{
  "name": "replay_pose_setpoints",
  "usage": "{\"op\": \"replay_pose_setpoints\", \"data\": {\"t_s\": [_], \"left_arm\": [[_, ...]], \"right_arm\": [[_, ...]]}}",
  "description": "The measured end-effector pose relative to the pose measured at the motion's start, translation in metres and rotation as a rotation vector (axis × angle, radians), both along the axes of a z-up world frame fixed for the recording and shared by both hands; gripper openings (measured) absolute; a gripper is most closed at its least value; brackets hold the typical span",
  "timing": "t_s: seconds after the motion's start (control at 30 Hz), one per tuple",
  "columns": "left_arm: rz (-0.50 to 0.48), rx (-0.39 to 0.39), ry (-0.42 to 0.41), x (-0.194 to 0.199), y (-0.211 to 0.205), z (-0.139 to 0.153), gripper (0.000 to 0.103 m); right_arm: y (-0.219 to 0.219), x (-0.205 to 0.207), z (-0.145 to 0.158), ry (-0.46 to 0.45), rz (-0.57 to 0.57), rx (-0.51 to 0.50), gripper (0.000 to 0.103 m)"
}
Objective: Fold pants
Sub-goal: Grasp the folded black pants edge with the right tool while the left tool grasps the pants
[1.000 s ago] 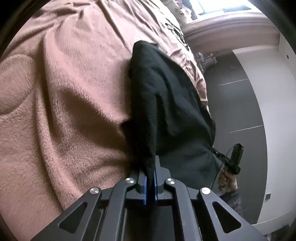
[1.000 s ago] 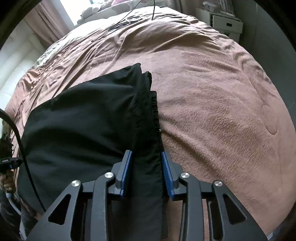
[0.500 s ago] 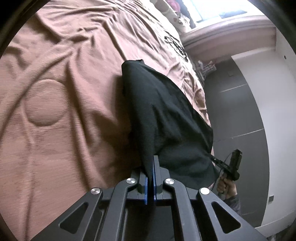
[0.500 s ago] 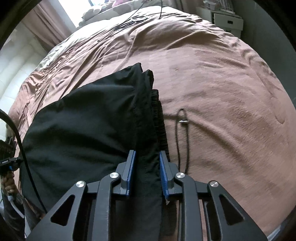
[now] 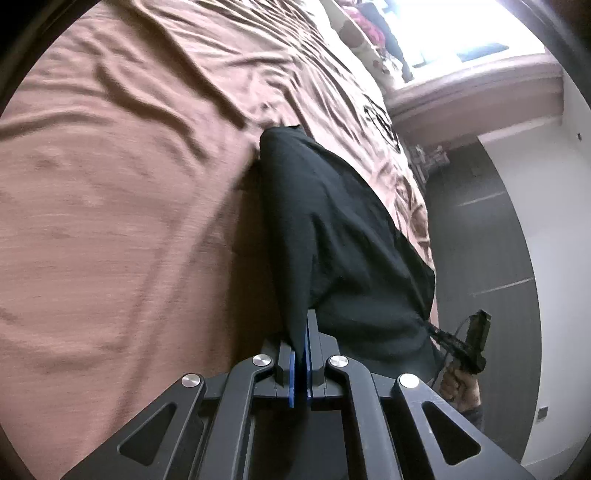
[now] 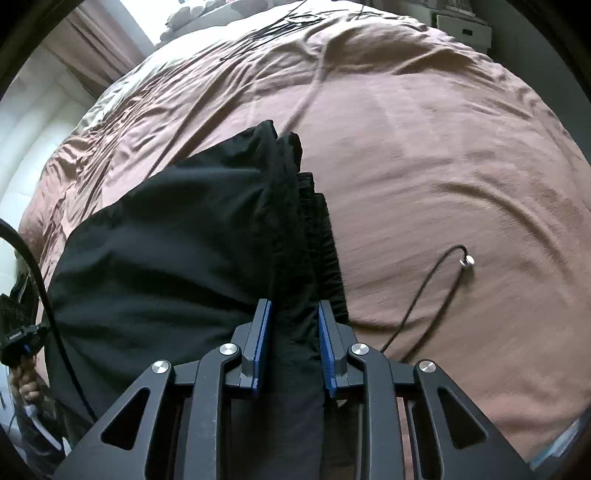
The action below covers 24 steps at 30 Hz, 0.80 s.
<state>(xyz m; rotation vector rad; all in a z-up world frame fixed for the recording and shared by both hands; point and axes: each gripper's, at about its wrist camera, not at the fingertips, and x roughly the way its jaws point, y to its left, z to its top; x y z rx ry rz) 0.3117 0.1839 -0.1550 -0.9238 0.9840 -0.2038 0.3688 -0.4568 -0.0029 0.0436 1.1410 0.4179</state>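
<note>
While the left gripper (image 5: 302,354) pinches one edge of the black fabric pants (image 6: 177,236) and the right gripper (image 6: 294,343) clamps the bunched waistband above the brown bedspread (image 6: 443,147), both should travel level, keeping the cloth taut.

Black pants (image 5: 332,236), bunched and doubled over, lifted at one end above brown bedspread (image 5: 110,184); drawstring (image 6: 424,291) trailing beside, metal-tipped.

Blown-out window (image 5: 461,33) glare, motion-blurred bedspread (image 5: 92,203), fisheye-dark corners
</note>
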Motion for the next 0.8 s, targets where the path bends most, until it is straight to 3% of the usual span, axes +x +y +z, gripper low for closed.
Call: {"op": "replay_pose_setpoints", "data": {"t_s": [0.8], "left_arm": [[0.139,0.018,-0.018,-0.068,0.121,0.004,0.003]], "right_arm": [[0.137,-0.024,-0.023,0.022,0.119,-0.011,0.022]]}}
